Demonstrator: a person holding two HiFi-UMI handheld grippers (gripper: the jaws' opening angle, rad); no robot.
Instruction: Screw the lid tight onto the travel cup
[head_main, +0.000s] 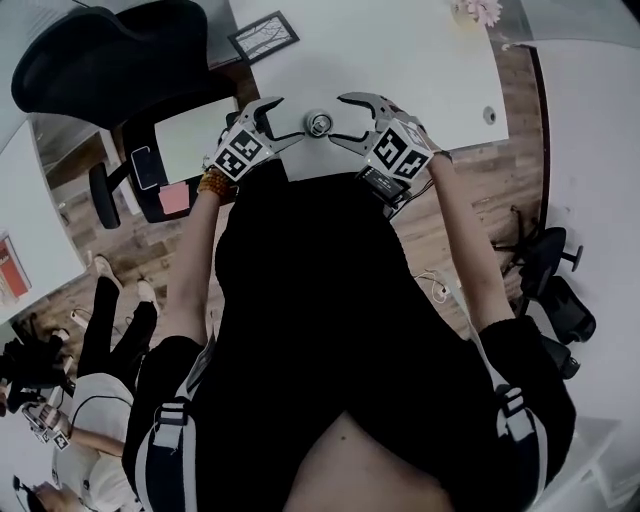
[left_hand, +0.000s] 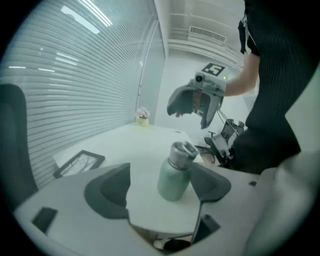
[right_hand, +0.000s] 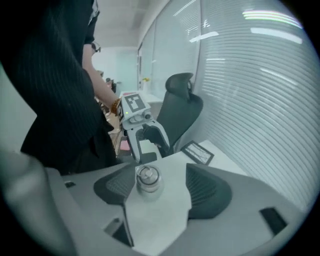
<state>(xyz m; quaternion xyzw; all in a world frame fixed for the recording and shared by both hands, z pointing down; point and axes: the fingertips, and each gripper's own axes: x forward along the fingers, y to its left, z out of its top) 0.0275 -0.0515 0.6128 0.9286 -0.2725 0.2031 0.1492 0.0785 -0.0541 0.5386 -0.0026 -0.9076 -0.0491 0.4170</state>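
A pale green travel cup (head_main: 318, 123) with a metal lid stands upright on the white table (head_main: 400, 60), close to its near edge. My left gripper (head_main: 288, 122) and right gripper (head_main: 340, 120) flank it, both open, pads off the cup. In the left gripper view the cup (left_hand: 176, 172) stands just past the jaws, nearer the right pad, and the right gripper (left_hand: 195, 102) hangs beyond it. In the right gripper view the lid (right_hand: 147, 176) shows from above, close to the left pad, with the left gripper (right_hand: 137, 117) behind.
A framed picture (head_main: 263, 36) lies on the table to the left, and a small flower pot (head_main: 480, 10) sits at the far end. A black office chair (head_main: 110, 60) stands left of the table. A phone (head_main: 147, 167) and a pink note lie on a dark side desk.
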